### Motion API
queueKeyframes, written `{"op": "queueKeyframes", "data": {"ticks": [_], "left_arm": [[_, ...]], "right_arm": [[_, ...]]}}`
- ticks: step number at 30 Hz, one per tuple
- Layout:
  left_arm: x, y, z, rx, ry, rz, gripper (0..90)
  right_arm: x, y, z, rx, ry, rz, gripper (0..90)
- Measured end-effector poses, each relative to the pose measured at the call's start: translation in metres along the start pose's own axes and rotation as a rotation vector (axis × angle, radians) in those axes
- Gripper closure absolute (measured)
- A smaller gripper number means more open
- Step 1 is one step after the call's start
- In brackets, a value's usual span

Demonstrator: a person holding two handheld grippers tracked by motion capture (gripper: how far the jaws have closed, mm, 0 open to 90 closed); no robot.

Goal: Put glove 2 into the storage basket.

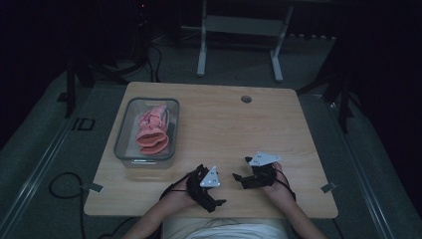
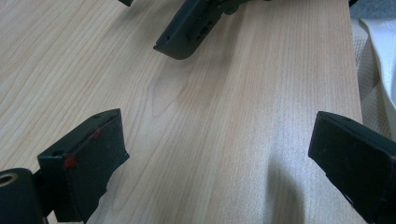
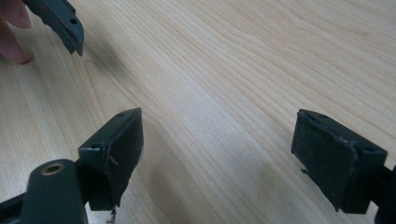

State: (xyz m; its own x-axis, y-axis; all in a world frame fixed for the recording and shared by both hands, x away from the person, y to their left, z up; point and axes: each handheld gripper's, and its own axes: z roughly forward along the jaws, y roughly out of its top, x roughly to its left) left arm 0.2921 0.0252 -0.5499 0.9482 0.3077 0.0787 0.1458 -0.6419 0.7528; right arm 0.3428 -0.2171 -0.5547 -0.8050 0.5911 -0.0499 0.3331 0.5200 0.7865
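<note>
A clear plastic bin (image 1: 123, 130) stands on the left part of the wooden table (image 1: 234, 124), with a pink folded item (image 1: 152, 132) inside; it looks like cloth or gloves. My left gripper (image 1: 215, 188) sits low over the table near the front edge, jaws wide open and empty (image 2: 217, 140). My right gripper (image 1: 241, 168) is just to its right, facing it, also wide open with bare wood between its jaws (image 3: 217, 135). One jaw of the right gripper (image 2: 187, 28) reaches in at the top of the left gripper view.
A round cable hole (image 1: 246, 99) is near the table's far edge. A white desk frame (image 1: 239, 30) stands on the dark floor beyond. Cables (image 1: 62, 186) lie on the floor at left. The table's front edge (image 2: 356, 70) is close to the left gripper.
</note>
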Motion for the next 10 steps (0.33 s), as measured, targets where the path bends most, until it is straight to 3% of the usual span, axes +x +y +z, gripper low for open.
{"op": "queueKeyframes", "data": {"ticks": [10], "left_arm": [[-0.0013, -0.0013, 0.0002, 0.002, -0.003, 0.019, 3.6]], "right_arm": [[-0.0018, -0.0011, 0.0006, -0.001, -0.001, 0.01, 16.9]]}}
